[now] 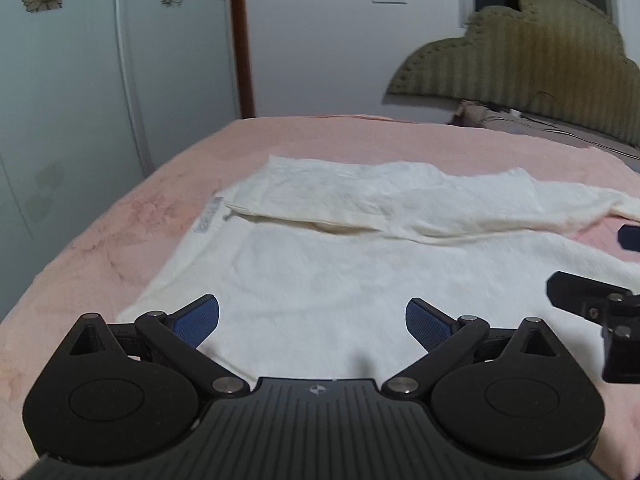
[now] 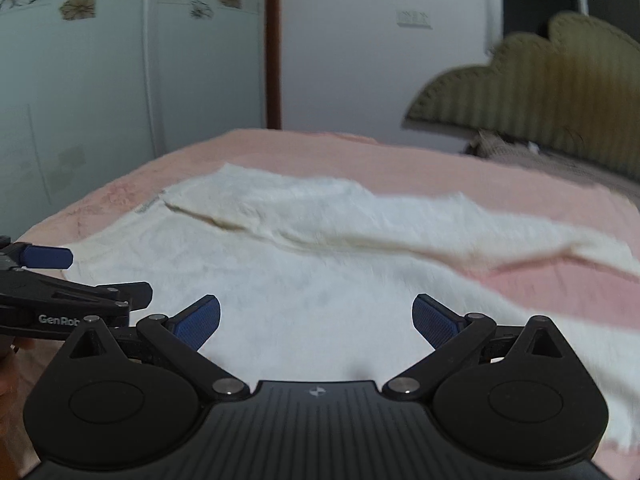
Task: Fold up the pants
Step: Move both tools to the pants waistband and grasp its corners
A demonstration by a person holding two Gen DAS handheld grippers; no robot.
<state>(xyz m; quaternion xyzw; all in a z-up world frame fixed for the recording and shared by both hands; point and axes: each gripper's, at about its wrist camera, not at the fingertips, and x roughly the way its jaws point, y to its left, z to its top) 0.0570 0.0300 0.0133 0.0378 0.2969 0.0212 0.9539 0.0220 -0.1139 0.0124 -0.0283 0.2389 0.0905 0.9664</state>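
Pants (image 1: 320, 280), cream-white and fleecy, lie spread on the pink bed cover (image 1: 120, 248), directly ahead of and beneath both sets of jaws. One leg (image 1: 400, 204) runs across beyond the jaws toward the right; the nearer panel lies mostly flat. A label (image 1: 209, 216) shows at the waist end, ahead and to the left.

Judged from the nap and soft creasing, the fabric is light, limp and not slippery; it should drape and sag when lifted, with no fragility. Hold is best taken at an edge or corner, pinching both layers at waistband or hem.

Left gripper (image 1: 312, 320): jaws spread wide, holding nothing, over the near panel. Right gripper (image 2: 316, 320): likewise spread and empty, just beside the left. An olive headboard (image 1: 540, 56) stands well beyond.
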